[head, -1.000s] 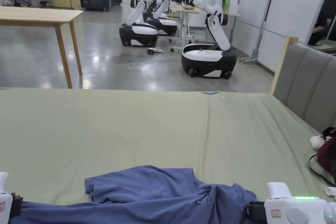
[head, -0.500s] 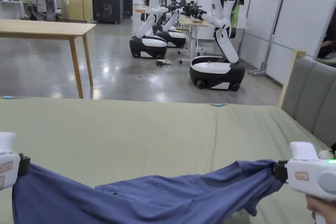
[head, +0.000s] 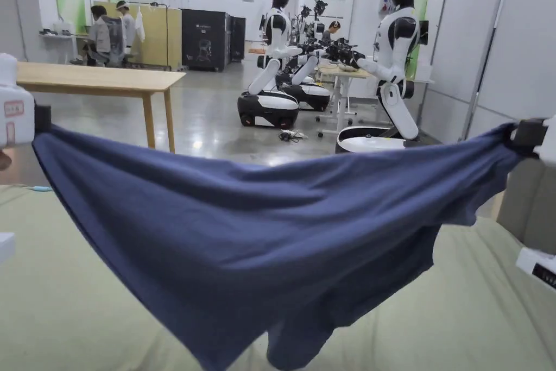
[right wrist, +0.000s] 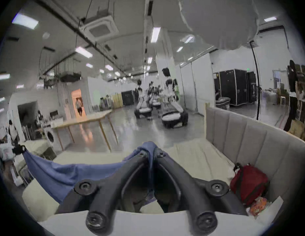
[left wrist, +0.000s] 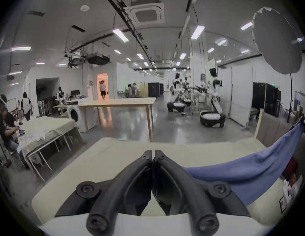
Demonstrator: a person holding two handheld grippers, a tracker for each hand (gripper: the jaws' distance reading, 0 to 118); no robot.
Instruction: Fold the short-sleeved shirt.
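A blue short-sleeved shirt (head: 260,236) hangs stretched in the air between my two grippers, sagging in the middle above the green bed (head: 65,290). My left gripper (head: 40,119) holds one end at the left edge of the head view; in the left gripper view its jaws (left wrist: 153,156) are closed, with blue cloth (left wrist: 242,168) running off to the right. My right gripper (head: 521,136) holds the other end at the right edge; in the right gripper view blue fabric (right wrist: 149,147) is pinched between its jaws (right wrist: 152,152).
A grey padded headboard (head: 529,203) stands at the right of the bed, with a red bag (right wrist: 249,183) beside it. Beyond the bed are a wooden table (head: 98,81), wheeled humanoid robots (head: 269,100) on a shiny floor, and people at the far left (head: 106,35).
Both grippers have risen and spread apart, lifting the shirt off the bed until it hangs stretched in the air. The head camera has tilted upward.
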